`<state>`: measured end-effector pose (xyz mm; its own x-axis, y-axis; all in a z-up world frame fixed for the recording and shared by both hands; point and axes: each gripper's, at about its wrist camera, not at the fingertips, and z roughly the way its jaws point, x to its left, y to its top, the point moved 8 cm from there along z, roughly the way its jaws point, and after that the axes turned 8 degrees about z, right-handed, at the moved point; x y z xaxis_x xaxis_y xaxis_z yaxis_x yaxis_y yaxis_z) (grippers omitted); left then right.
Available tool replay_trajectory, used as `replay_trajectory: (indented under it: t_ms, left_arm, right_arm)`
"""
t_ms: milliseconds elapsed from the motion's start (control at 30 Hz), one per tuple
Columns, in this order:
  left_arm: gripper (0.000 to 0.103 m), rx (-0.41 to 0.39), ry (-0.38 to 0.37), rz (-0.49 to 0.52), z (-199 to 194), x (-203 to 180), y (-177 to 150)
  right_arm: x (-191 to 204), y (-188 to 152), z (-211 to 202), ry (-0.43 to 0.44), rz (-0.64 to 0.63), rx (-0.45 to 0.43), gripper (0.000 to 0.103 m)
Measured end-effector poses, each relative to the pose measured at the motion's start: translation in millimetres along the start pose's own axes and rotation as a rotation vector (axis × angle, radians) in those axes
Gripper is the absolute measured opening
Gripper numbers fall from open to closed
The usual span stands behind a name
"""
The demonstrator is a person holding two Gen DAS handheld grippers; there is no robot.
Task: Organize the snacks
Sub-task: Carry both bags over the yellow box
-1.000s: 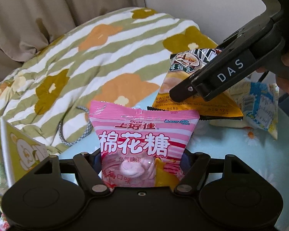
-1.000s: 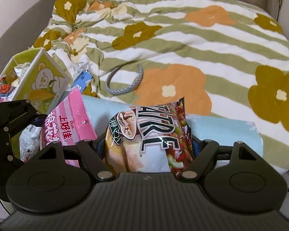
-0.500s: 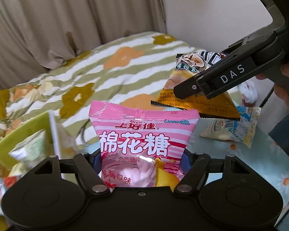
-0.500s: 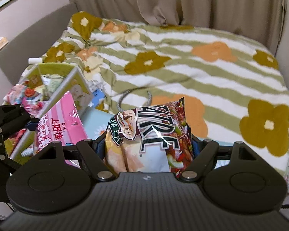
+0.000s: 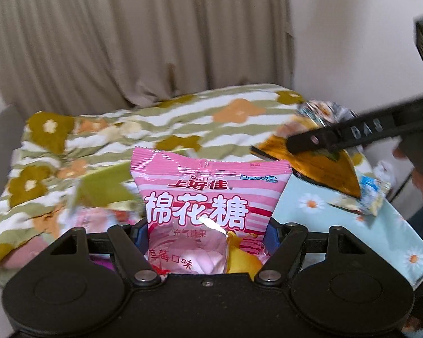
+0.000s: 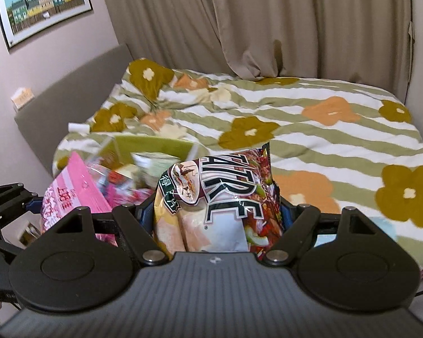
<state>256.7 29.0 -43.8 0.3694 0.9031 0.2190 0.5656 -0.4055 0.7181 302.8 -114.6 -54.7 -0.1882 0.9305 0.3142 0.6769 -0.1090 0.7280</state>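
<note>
My left gripper (image 5: 206, 233) is shut on a pink marshmallow bag (image 5: 208, 200), held upright in the air. My right gripper (image 6: 214, 211) is shut on a brown and red chip bag (image 6: 220, 197) that stands up between its fingers. In the left wrist view the right gripper (image 5: 293, 146) reaches in from the right with the chip bag (image 5: 318, 166) seen from its orange back. In the right wrist view the left gripper (image 6: 39, 207) and the pink bag (image 6: 70, 191) show at the left. A green box (image 6: 152, 146) filled with several snack packs sits just beyond both bags.
A light blue daisy cloth (image 5: 352, 225) lies below at the right with a small blue and white snack pack (image 5: 372, 200) on it. Behind is a bed with a striped flower quilt (image 6: 310, 129), beige curtains (image 6: 268, 22), a grey headboard (image 6: 70, 93) and a framed picture (image 6: 42, 2).
Both grippers have risen with their bags and swung toward the green box. More curtain and wall come into view, and the cloth has dropped lower in both views.
</note>
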Motion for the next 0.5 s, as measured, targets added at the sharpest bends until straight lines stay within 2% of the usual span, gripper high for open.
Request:
replay_trajectory:
  t_ms: [233, 367, 500]
  left_arm:
    - [0.077, -0.014, 0.058, -0.071, -6.1, 81.1, -10.6]
    - [0.077, -0.014, 0.059, -0.091, 11.9, 118.8, -6.5]
    - [0.077, -0.001, 0.022, -0.123, 43.6, 147.4, 3.6]
  right_arm:
    - [67.5, 1.4, 14.9, 0.013, 0.052, -0.040, 0.094]
    - [90.7, 7.7, 31.8, -0.001, 0.086, -0.064, 0.094]
    - [102.8, 11.9, 53.7, -0.027, 0.127, -0.069, 0.094]
